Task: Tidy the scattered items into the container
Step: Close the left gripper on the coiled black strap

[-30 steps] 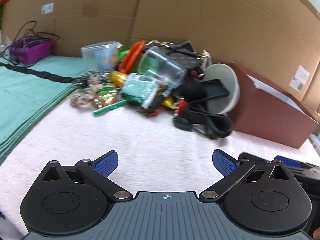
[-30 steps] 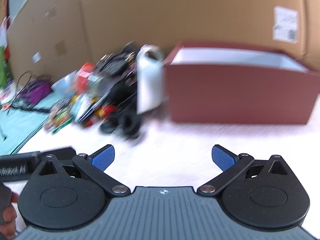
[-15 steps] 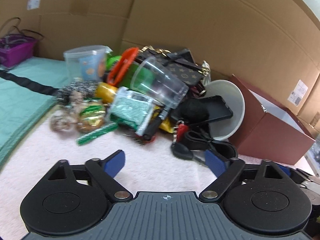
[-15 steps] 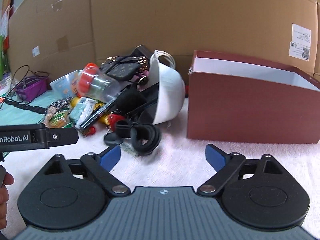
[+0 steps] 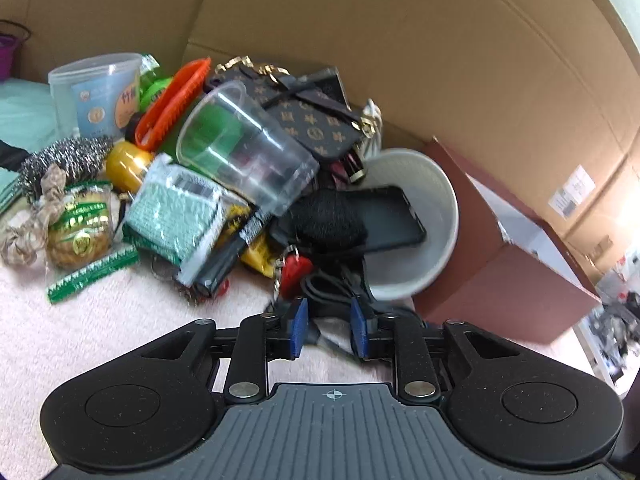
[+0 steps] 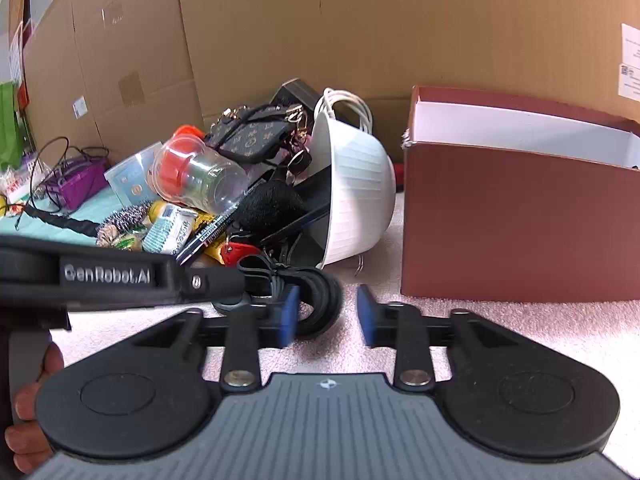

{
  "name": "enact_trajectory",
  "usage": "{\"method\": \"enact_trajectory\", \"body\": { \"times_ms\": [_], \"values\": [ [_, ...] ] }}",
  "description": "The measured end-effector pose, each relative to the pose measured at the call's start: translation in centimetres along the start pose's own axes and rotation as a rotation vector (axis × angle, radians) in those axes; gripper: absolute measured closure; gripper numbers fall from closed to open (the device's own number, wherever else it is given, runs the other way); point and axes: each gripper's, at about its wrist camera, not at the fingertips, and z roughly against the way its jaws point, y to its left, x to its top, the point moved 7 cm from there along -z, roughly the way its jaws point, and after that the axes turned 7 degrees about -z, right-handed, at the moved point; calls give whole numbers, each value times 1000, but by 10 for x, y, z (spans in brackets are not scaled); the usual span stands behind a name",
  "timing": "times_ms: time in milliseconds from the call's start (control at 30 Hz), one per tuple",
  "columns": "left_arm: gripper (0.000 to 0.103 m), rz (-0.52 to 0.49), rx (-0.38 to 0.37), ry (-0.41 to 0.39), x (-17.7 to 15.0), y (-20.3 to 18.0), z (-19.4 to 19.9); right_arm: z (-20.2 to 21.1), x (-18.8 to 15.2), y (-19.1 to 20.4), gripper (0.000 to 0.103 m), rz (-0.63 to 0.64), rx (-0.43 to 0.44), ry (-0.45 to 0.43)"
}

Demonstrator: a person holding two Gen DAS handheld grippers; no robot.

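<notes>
Blue-padded jaws narrower than before.

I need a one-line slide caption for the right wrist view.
Hand-held gripper closing near a black cord bundle, beside a tipped white bowl and an open red box.

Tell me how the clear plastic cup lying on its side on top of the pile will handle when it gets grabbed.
The clear plastic cup looks thin-walled, so it will probably flex or crumple under a firm squeeze. It seems light for its size. Lying sideways on the green packet, it may roll off if nudged.
</notes>
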Motion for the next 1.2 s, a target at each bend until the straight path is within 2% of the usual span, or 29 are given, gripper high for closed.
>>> {"method": "enact_trajectory", "body": {
  "times_ms": [33, 133, 200, 300, 333, 367, 433, 600, 667, 700, 767, 833, 900, 1033, 1067, 1200],
  "values": [
    [42, 13, 7, -5, 2, 2, -2, -3, 0, 0, 81, -8, 7, 4],
    [42, 34, 4, 13, 1, 6, -4, -4, -1, 0, 89, -10, 25, 9],
    [51, 30, -18, 25, -2, 3, -1, 2, -3, 2, 90, 11, 41, 16],
    [53, 20, -35, 24, -7, -5, 11, 13, -8, 1, 91, 28, 57, 24],
    [50, 17, -33, 17, -10, -8, 15, 18, -11, 0, 91, 17, 69, 29],
    [44, 15, -34, 13, -12, -10, 19, 23, -13, -2, 91, 6, 82, 35],
    [40, 8, -44, 24, -18, -17, 23, 35, -19, -6, 91, -7, 105, 44],
    [37, -37, -66, 32, -32, -36, 27, 63, -32, -16, 91, -6, 139, 64],
    [39, -50, -76, 44, -35, -42, 22, 69, -36, -20, 91, 10, 129, 65],
    [40, -47, -90, 52, -36, -44, 19, 70, -37, -21, 90, 20, 126, 66],
    [63, -34, -115, 69, -36, -47, 14, 72, -38, -23, 83, 30, 103, 62],
    [63, -23, -119, 84, -33, -47, 11, 74, -37, -26, 72, 35, 75, 45],
    [61, -2, -127, 85, -29, -47, 12, 75, -35, -30, 70, 27, 73, 41],
    [40, -30, -100, 90, -27, -53, 6, 75, -32, -36, 70, 13, 76, 41],
    [43, -33, -96, 107, -29, -54, 1, 73, -32, -36, 71, 11, 79, 45],
    [50, -22, -164, 147, -34, -65, -3, 68, -33, -37, 71, -9, 95, 66]
  ]
}}
